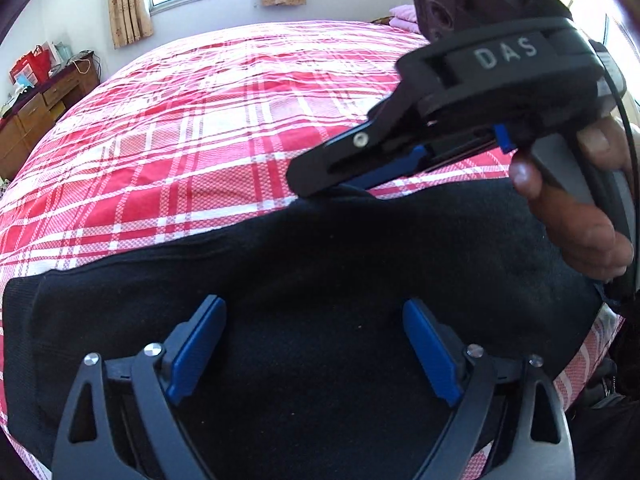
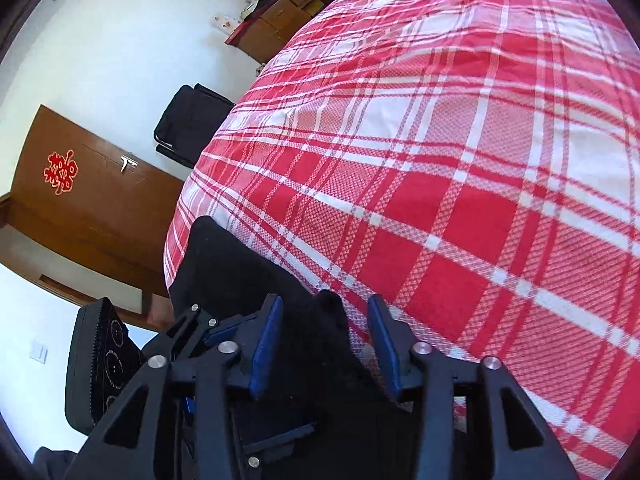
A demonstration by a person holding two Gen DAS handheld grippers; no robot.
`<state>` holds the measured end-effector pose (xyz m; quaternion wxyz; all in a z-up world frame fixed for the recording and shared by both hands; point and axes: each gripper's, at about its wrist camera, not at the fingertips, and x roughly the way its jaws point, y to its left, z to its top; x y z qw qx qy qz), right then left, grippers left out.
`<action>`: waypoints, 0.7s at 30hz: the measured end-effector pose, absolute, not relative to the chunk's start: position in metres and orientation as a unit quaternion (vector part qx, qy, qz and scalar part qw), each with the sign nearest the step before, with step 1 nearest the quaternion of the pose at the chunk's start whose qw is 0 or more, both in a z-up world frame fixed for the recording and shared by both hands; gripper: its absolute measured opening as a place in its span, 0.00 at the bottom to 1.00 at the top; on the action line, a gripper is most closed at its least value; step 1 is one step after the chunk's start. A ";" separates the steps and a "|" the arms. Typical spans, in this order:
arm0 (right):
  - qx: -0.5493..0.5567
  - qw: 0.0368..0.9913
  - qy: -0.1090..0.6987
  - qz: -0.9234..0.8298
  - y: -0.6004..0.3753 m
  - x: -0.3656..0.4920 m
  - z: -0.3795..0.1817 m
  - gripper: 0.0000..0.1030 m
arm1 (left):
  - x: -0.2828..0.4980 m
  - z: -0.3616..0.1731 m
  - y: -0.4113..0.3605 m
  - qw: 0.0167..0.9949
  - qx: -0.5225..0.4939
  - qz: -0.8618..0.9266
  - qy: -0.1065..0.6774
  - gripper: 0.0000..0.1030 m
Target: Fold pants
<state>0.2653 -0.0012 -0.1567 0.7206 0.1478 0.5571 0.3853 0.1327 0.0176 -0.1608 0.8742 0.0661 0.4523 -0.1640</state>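
Through the left wrist view I saw my left gripper spread wide above the black pants filling the lower frame, nothing between its pads. Through the right wrist view my right gripper stood partly parted, a fold of the pants rising between its pads at bottom centre on the plaid bedspread.

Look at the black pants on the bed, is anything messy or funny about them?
Mostly tidy. The black pants lie flat on the red plaid bedspread. One small odd spot: a bit of the far edge pokes up in a bump between the right gripper pads, not lying flat.
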 end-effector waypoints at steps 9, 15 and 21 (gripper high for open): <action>0.142 0.743 0.528 0.386 -0.001 0.257 -0.150 0.06 | 0.133 -0.161 0.015 0.875 0.068 -0.164 0.451 0.92; 0.056 0.795 0.494 0.348 0.018 0.245 -0.132 0.06 | 0.135 -0.162 0.016 0.875 0.068 -0.164 0.450 0.93; 0.096 0.779 0.527 0.327 0.006 0.265 -0.162 0.05 | 0.135 -0.164 0.016 0.876 0.068 -0.165 0.448 0.94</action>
